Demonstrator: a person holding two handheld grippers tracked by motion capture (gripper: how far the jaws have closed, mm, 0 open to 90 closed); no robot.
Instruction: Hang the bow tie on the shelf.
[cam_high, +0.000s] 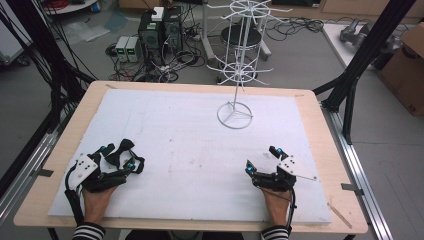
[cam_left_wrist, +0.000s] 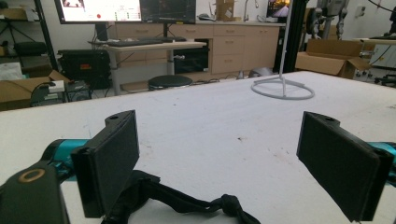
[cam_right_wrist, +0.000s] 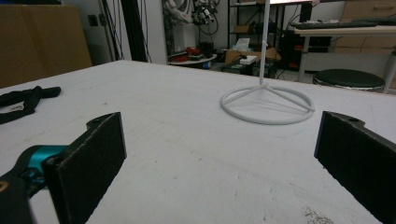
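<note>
A black fabric piece (cam_high: 121, 149), shaped like a bow tie with a knotted strap, lies on the white foam sheet at the near left. My left gripper (cam_high: 117, 157) stands open around it. In the left gripper view its strap (cam_left_wrist: 187, 201) lies flat by the left jaw, with neither pad pressing it, and the gripper (cam_left_wrist: 226, 163) holds nothing. My right gripper (cam_high: 262, 160) rests open at the near right with nothing between its jaws (cam_right_wrist: 224, 161). The fabric piece (cam_right_wrist: 25, 100) lies far off to its left. A white wire display rack (cam_high: 235, 115) stands at the far middle.
The rack's ring base (cam_left_wrist: 282, 88) (cam_right_wrist: 267, 103) stands ahead of both grippers, its hook arms high above the table. The white foam sheet (cam_high: 190, 150) covers a wooden tabletop (cam_high: 330, 150). Behind the table are a stool (cam_high: 242, 37), computers and cables on the floor.
</note>
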